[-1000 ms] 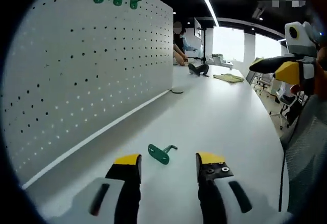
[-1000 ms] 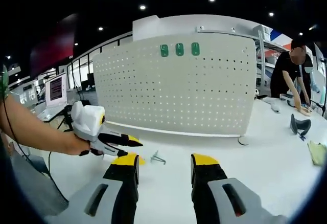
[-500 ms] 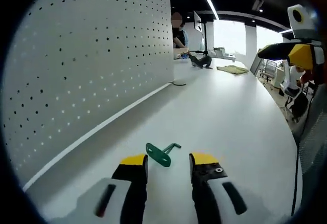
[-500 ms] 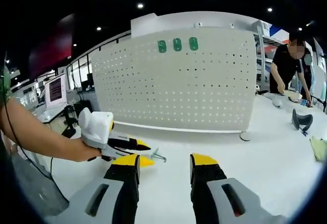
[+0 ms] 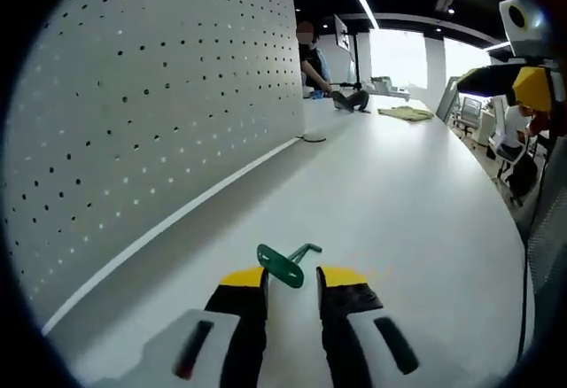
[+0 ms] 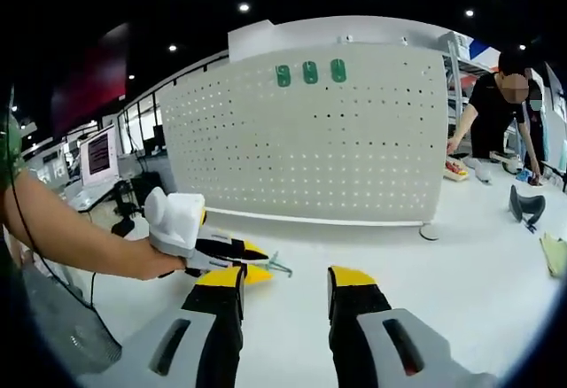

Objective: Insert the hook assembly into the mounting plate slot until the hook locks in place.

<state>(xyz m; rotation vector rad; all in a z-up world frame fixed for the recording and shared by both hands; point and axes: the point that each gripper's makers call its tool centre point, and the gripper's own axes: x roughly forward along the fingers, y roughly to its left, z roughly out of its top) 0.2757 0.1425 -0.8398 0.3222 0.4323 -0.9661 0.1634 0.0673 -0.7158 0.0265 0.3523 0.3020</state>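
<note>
Left gripper [image 5: 292, 275]: jaws narrowed around the green hook [image 5: 282, 265], which sits in the gap between the yellow tips, base plate toward the camera, wire shank pointing away across the table [image 5: 416, 193]. Can't tell if the pads are clamped on it yet or just flanking it. From the right gripper view the left gripper [image 6: 232, 258] is low at the table with the hook [image 6: 276, 266] poking out past its tips.

Right gripper [image 6: 285, 276]: jaws spread wide, nothing between them, hovering over the table well clear of the hook.

Risks, as I read it:
- Grip looks to be on the thin plate edge, so the hook could pivot or squirt out on closing or lifting.
- A rotated hook won't line up with the pegboard [image 5: 159, 113] holes and won't lock.
- Swinging close to the board could take the hook out of frame.

Containers: none on the table. Board carries three green hooks [image 6: 310, 73] along its top row.
</note>
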